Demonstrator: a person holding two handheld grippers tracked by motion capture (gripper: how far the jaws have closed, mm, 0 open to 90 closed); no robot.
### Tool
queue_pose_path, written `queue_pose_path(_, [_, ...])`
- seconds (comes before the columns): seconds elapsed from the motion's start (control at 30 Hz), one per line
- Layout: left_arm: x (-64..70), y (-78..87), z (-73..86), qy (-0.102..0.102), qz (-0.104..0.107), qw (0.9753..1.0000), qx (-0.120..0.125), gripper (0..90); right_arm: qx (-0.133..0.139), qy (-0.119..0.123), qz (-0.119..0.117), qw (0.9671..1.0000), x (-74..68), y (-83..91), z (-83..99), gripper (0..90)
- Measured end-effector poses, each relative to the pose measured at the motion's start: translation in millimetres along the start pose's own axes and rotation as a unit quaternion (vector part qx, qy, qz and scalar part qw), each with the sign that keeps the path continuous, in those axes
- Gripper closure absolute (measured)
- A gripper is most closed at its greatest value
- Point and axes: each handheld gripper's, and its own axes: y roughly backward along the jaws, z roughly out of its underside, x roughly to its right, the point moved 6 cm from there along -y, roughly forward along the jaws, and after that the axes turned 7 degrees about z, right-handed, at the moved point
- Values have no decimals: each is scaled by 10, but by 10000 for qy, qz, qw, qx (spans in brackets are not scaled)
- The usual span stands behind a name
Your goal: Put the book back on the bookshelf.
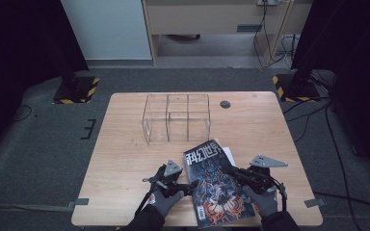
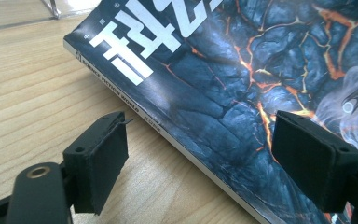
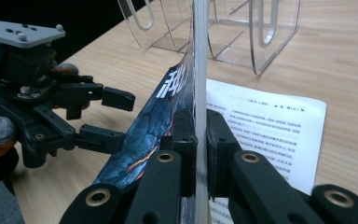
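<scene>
Looking down from the high view, a magazine (image 1: 217, 185) lies at the near edge of the desk (image 1: 125, 159), over a printed sheet (image 1: 229, 155), with a clear rack (image 1: 176, 118) farther back. The left gripper (image 1: 191, 186) sits just beside the magazine's left edge; the right gripper (image 1: 232, 169) is on its right edge.

In the left gripper view, the jaws stand wide apart, straddling the magazine's (image 2: 242, 93) spine edge without touching it; one pad (image 2: 100, 161) hangs over bare desk.

In the right gripper view, the jaws are clamped on the magazine's (image 3: 196, 93) edge, which rises tilted off the sheet (image 3: 265, 121). The left gripper (image 3: 116, 116) waits open beyond it.

Risk, as judged: the one-sided grip is thin, so the floppy magazine could sag or slip out if lifted before the left jaws close. Closing them off-line could push the spine away or buckle the cover.
</scene>
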Motion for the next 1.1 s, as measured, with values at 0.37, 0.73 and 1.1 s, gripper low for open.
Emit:
queue_pose_path(0.37, [25,-28,8,34,119,9999,-15,161,258,116,-36,9996,-57,82,-75,849])
queue_pose_path(0.73, [81,-113,28,-14,378,9993,-66,136,434,191,-51,9989,-90,122,-121,849])
queue_pose_path(1.1, [144,-219,18,69,765,9970,-42,121,517,218,-99,9984,-101,136,-141,849])
